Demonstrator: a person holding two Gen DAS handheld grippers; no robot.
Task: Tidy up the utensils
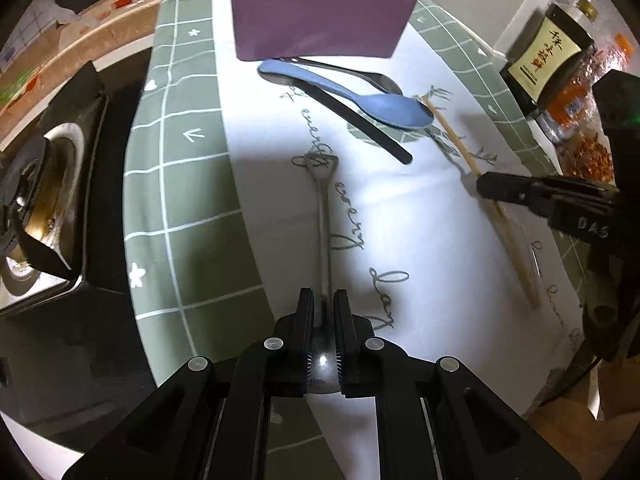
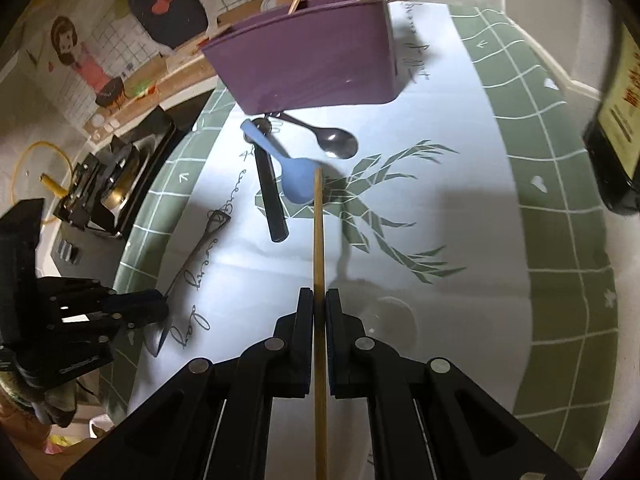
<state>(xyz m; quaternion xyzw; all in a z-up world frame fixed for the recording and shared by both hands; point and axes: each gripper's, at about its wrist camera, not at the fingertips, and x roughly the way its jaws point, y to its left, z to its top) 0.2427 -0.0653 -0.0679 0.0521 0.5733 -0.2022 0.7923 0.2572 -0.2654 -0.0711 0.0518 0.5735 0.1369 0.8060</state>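
My left gripper (image 1: 323, 300) is shut on the bowl end of a slim metal spoon (image 1: 325, 216), whose heart-shaped handle end points away across the tablecloth. The right wrist view shows this gripper (image 2: 160, 305) and spoon (image 2: 200, 240) at the left. My right gripper (image 2: 319, 296) is shut on a wooden chopstick (image 2: 318, 232) that reaches toward a blue spoon (image 2: 298, 184). That gripper (image 1: 486, 189) and chopstick (image 1: 452, 136) appear at the left view's right side. Behind stands a purple holder (image 1: 320, 12) (image 2: 312, 60) with sticks inside.
In front of the holder lie the blue spoon (image 1: 384, 108), a black-handled utensil (image 1: 360, 124) (image 2: 272, 200) and a second metal spoon (image 2: 336, 142). A dark labelled bottle (image 1: 548, 56) (image 2: 616, 120) stands on the right. A gas stove (image 1: 40, 200) (image 2: 104, 184) borders the table's left edge.
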